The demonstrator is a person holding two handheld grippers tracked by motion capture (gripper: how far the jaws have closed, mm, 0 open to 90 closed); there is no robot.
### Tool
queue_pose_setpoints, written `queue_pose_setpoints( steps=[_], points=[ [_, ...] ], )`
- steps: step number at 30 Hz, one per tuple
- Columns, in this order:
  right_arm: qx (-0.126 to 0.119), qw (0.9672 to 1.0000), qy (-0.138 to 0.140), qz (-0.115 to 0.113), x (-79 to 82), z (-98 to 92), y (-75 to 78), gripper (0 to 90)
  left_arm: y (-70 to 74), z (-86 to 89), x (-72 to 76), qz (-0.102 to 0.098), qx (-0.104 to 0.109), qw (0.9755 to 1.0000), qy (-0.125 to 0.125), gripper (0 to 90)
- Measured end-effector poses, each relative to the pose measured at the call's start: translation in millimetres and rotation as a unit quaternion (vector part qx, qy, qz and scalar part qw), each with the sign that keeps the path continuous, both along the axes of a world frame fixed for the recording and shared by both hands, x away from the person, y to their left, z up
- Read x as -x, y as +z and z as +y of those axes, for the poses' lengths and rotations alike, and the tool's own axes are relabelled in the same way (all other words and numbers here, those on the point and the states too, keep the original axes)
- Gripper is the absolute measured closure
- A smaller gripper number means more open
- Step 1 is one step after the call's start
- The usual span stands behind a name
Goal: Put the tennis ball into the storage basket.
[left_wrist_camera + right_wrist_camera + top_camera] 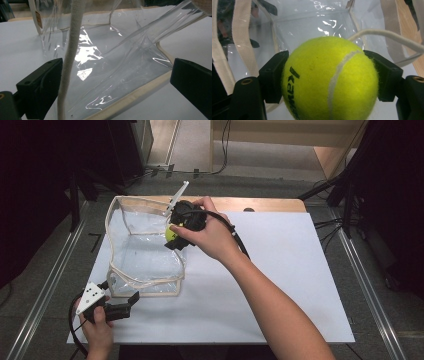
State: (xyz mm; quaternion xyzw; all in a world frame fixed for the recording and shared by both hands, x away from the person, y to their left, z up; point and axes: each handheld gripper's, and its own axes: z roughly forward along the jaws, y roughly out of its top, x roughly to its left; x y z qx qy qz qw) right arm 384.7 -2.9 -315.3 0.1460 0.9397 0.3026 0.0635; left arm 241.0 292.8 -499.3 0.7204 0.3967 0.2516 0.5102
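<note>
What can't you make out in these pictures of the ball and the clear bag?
- Tennis ball: in the high view the hand and the right tool hide most of it.
- The ball's printed lettering: right gripper view, cut off by the bottom edge.
- Whether the ball is already inside the clear bag: unclear in any view.
- Left tool: whether it touches the bag's trim, cannot tell.

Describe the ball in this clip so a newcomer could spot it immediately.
Start at the white table, then the clear plastic bag with cream trim at its left. At the bag's right edge, the right gripper pinches a yellow-green tennis ball, the only bright colour there.
</note>
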Motion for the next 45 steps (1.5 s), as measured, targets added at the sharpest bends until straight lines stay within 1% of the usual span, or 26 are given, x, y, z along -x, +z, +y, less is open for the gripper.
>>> queue_pose_setpoints(
  steps=[7,10,16,19,20,23,27,28,30,33,35,36,38,40,42,43,44,45],
  points=[
    [-0.003,0.9999,0.013,-0.008,7.5,12.0,10.6,23.4,-0.2,0.1,-0.2,-0.001,0.002,1.0000,-0.001,0.0],
    [-0.005,0.9997,0.020,-0.012,10.1,17.0,12.6,23.5,-0.2,0.1,-0.2,-0.001,0.003,1.0000,-0.001,0.0],
    [-0.007,0.9994,0.031,-0.011,15.6,26.5,14.0,23.5,-0.2,0.2,-0.2,-0.001,0.003,1.0000,-0.002,0.0],
    [-0.006,0.9993,0.034,-0.011,17.7,31.4,12.8,23.5,0.0,0.4,-0.1,0.000,0.001,1.0000,-0.001,0.0],
    [-0.007,0.9990,0.043,-0.013,17.4,33.2,11.8,23.5,0.0,0.3,-0.1,0.000,0.002,1.0000,-0.001,0.0],
    [-0.002,0.9990,0.043,-0.011,19.7,37.4,10.2,23.4,0.0,0.4,-0.1,0.000,0.001,1.0000,-0.001,0.0],
    [-0.001,0.9984,0.056,-0.012,21.2,42.9,7.7,23.4,-0.1,0.4,-0.2,-0.001,0.003,1.0000,-0.002,0.0],
    [0.001,0.9985,0.053,-0.011,22.2,44.0,7.3,23.4,0.0,0.4,-0.1,0.000,0.002,1.0000,-0.001,0.0],
    [0.001,0.9981,0.060,-0.012,22.4,46.3,5.8,23.4,0.1,0.5,-0.1,0.000,0.002,1.0000,-0.001,0.0],
    [0.007,0.9983,0.057,-0.009,23.2,49.1,3.2,23.3,0.1,0.6,-0.2,-0.001,0.002,1.0000,-0.001,0.0],
    [0.009,0.9980,0.061,-0.011,22.9,50.7,1.2,23.3,0.1,0.6,-0.2,-0.001,0.002,1.0000,-0.001,0.0],
    [0.012,0.9982,0.058,-0.007,23.6,51.2,0.4,23.1,-0.1,0.5,-0.3,-0.001,0.003,1.0000,-0.001,0.0],
    [0.013,0.9981,0.058,-0.011,23.7,52.0,-1.4,22.8,-0.1,0.5,-0.3,-0.001,0.004,1.0000,-0.001,0.0],
    [0.015,0.9983,0.056,-0.011,24.0,52.3,-3.4,20.0,0.0,0.6,-0.3,-0.001,0.003,1.0000,-0.002,0.0],
    [0.007,0.9982,0.058,-0.013,24.5,51.6,-3.4,12.8,0.0,0.8,-0.3,-0.001,0.002,1.0000,-0.002,0.0],
    [0.004,0.9984,0.055,-0.013,24.7,50.9,-2.7,10.7,0.0,0.8,-0.3,-0.001,0.001,1.0000,-0.002,0.0],
    [0.002,0.9986,0.052,-0.012,24.9,50.1,-1.7,10.6,-0.1,0.6,-0.4,-0.001,0.003,1.0000,-0.001,0.0],
    [-0.003,0.9984,0.055,-0.016,24.3,49.5,-1.3,10.4,0.0,0.6,-0.2,0.000,0.002,1.0000,-0.002,0.0]
  ],
)
